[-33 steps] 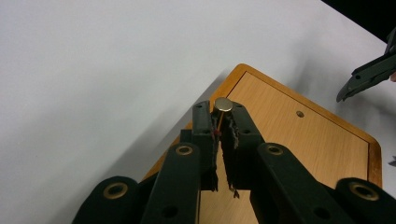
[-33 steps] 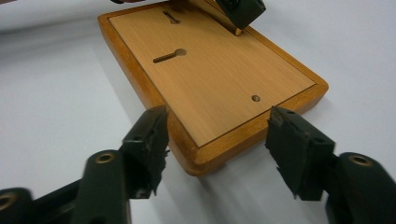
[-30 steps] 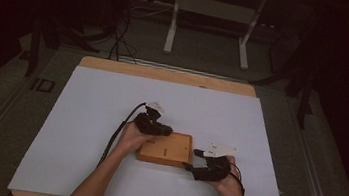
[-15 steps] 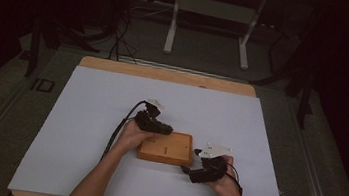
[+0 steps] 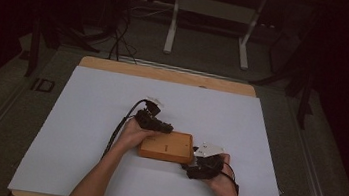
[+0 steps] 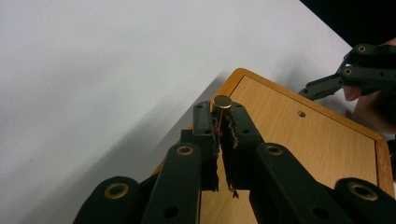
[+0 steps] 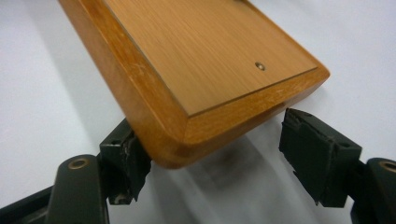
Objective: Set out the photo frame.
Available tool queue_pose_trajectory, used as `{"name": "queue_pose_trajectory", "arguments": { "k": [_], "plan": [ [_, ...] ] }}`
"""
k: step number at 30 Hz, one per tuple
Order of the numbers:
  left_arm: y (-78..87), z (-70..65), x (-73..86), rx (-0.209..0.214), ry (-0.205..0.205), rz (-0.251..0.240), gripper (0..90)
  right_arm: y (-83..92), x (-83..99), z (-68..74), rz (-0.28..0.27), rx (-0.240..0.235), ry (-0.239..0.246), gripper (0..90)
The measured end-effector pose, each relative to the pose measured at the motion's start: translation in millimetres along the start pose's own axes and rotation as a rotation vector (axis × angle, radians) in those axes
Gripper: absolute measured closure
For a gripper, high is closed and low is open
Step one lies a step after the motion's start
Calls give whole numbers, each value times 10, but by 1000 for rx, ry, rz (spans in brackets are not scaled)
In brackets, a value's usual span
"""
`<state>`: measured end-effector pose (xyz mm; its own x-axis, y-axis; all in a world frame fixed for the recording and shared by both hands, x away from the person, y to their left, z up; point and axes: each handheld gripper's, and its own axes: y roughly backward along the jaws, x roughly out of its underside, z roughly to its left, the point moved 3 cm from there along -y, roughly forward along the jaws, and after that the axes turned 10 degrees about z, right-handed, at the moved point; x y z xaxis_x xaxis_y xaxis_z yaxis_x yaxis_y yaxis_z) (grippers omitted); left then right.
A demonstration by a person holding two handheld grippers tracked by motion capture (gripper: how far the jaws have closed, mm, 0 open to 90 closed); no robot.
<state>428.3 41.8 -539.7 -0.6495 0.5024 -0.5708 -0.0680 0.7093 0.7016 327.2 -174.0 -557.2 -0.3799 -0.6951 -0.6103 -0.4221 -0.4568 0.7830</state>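
Note:
A flat wooden box point(image 5: 166, 146) lies on the white table point(image 5: 84, 117), a little right of centre. My left gripper point(image 5: 161, 125) reaches over its left far corner. In the left gripper view my left gripper point(image 6: 220, 112) is shut on a small brass-headed pin point(image 6: 222, 101) above the box lid point(image 6: 299, 140). My right gripper point(image 5: 193, 166) sits at the box's near right corner. In the right gripper view my right gripper point(image 7: 217, 149) straddles that corner of the box point(image 7: 196, 46). Its jaws have just been closing. One pad touches the side, the other stands apart.
The table's wooden rim point(image 5: 165, 74) runs along the far side. Beyond it, on the dark floor, stand a metal frame point(image 5: 211, 27) and some cables point(image 5: 119, 36). The right gripper's jaw tips point(image 6: 345, 79) appear past the box in the left gripper view.
My right gripper has edged slightly left, closer to the box's corner. The left hand and the box stay where they were.

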Motion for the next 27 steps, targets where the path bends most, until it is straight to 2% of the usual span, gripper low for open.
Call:
{"name": "queue_pose_trajectory", "arguments": {
  "k": [4, 7, 10, 14, 21, 27],
  "plan": [
    [-4, 10, -7, 1, 8, -4, 849, -43, -25, -7, -6, 40, 6, 262],
    [-5, 9, -16, -4, 12, -3, 849, -49, -30, -18, -9, 46, 1, 270],
    [-2, -16, -31, -15, 4, 6, 849, 3, -50, -32, -37, 59, -13, 293],
    [7, -49, -28, -21, -3, 25, 850, 61, -65, -30, -67, 66, -2, 303],
    [29, -78, 1, -1, -10, 70, 844, 132, -97, 48, -99, 69, 47, 318],
    [42, -100, 33, 9, -10, 95, 832, 162, -113, 56, -123, 59, 51, 343]
  ]
}}
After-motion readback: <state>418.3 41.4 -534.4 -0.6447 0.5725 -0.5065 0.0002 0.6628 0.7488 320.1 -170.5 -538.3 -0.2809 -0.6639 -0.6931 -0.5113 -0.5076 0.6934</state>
